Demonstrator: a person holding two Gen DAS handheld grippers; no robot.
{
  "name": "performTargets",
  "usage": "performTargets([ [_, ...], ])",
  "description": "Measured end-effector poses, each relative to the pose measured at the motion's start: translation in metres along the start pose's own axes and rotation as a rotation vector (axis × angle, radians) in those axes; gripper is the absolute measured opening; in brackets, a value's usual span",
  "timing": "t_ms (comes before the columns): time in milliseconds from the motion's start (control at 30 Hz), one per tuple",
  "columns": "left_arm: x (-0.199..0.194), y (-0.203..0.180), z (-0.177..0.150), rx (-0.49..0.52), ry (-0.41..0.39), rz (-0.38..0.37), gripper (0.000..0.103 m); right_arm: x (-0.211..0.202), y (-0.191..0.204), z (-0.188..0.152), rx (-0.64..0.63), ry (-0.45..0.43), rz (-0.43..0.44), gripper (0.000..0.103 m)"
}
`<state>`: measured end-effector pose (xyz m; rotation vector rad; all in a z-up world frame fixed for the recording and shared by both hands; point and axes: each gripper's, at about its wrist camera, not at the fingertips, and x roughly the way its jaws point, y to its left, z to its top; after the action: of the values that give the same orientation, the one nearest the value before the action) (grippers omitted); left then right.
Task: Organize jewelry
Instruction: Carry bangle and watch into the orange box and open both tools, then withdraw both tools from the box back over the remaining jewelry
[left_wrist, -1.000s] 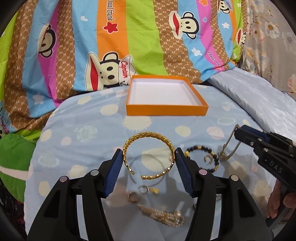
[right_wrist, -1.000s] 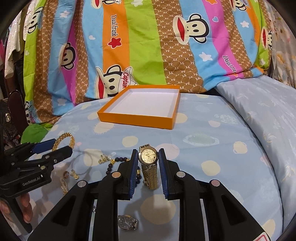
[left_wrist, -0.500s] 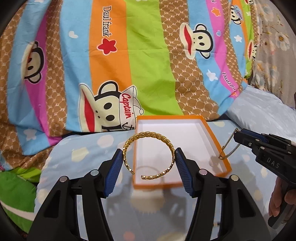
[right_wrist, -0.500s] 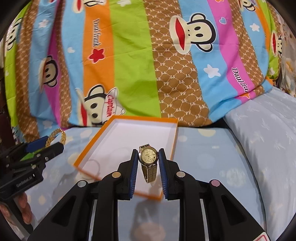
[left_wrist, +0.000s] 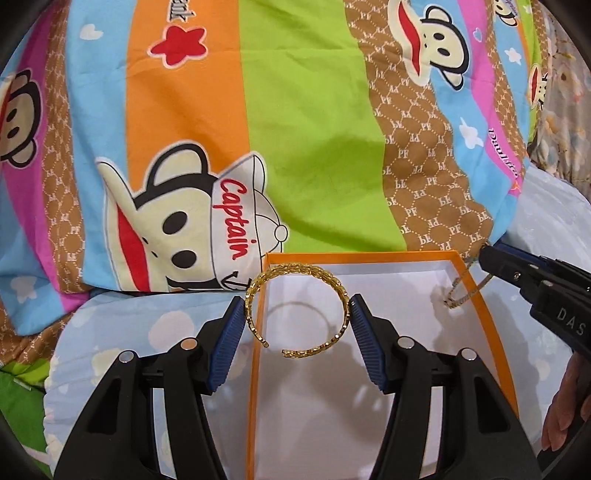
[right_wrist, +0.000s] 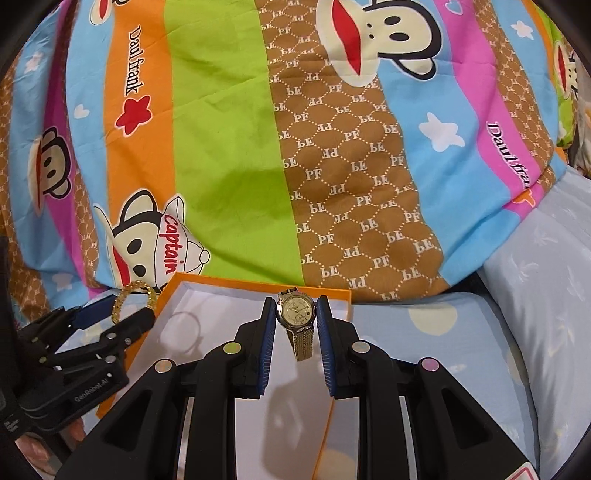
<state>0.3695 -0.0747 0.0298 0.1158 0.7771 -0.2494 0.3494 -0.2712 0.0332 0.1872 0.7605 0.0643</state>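
My left gripper (left_wrist: 297, 308) is shut on a gold open bangle (left_wrist: 295, 273), which hangs over the left wall of the orange box (left_wrist: 255, 369) with a white inside. My right gripper (right_wrist: 296, 308) is shut on a gold watch (right_wrist: 296, 314) by its case, the strap hanging down above the box's (right_wrist: 255, 286) far right part. In the left wrist view the right gripper (left_wrist: 489, 254) enters from the right with the watch strap (left_wrist: 460, 293) dangling over the box's right wall. The right wrist view shows the left gripper (right_wrist: 114, 317) with the bangle (right_wrist: 129, 291) at the box's left edge.
The box lies on a light blue spotted bedsheet (right_wrist: 436, 332). A striped monkey-print quilt (left_wrist: 295, 129) rises right behind it. A pale blue pillow (right_wrist: 546, 295) lies at the right. A person's fingers (left_wrist: 565, 406) hold the right gripper's handle.
Both grippers have moved forward with their pieces, from above the loose jewelry on the sheet to above the orange box. The loose jewelry has dropped out of view.
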Motion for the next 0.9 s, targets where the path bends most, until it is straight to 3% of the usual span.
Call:
performTargets([
  [100,0.012,-0.001,-0.002,-0.015,0.039,0.005,0.065,0.014,0.004,-0.006,-0.036,0.027,-0.021,0.023],
  [167,0.014,0.001,-0.004,-0.028,0.033,0.009,0.071,0.014,0.006,-0.01,-0.056,0.019,-0.043,0.03],
  [400,0.001,0.019,-0.013,-0.083,0.021,-0.008,0.072,-0.014,0.004,-0.02,-0.043,-0.016,-0.01,0.032],
  [533,-0.021,0.028,-0.03,-0.067,0.007,0.033,0.072,-0.03,0.015,-0.043,-0.08,-0.002,-0.001,0.032],
  [900,-0.035,0.04,-0.081,-0.06,0.076,0.072,0.072,-0.028,0.035,-0.092,-0.125,0.068,-0.023,0.032],
])
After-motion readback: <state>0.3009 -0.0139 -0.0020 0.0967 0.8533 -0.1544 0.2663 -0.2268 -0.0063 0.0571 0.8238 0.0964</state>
